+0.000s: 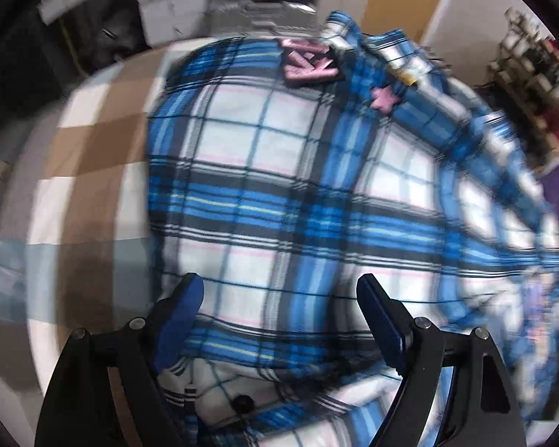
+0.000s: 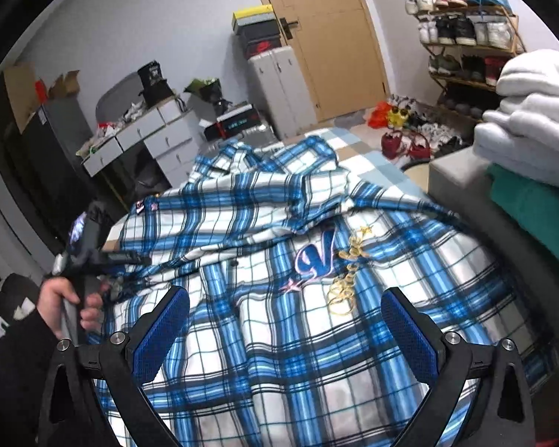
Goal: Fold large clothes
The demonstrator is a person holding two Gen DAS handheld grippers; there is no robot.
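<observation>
A large blue-and-white plaid shirt (image 1: 279,167) lies spread over the checked bed cover (image 1: 93,149), with a pink patch (image 1: 309,63) near its far end and a dark button (image 1: 242,404) close to me. My left gripper (image 1: 279,283) hovers open over the shirt's near part, with nothing between its blue pads; the picture is blurred. In the right wrist view the shirt (image 2: 279,223) is rumpled at the far side and shows an embroidered V (image 2: 316,257). My right gripper (image 2: 286,292) stands open just above it, empty. A hand (image 2: 67,298) grips the other tool at the shirt's left edge.
Folded white clothes (image 2: 533,119) lie stacked on a green one (image 2: 540,216) at the right, on a grey ledge (image 2: 451,175). Beyond the bed stand white drawers (image 2: 149,134), a grey suitcase (image 2: 279,85), a shoe rack (image 2: 466,37) and a wooden door (image 2: 328,37).
</observation>
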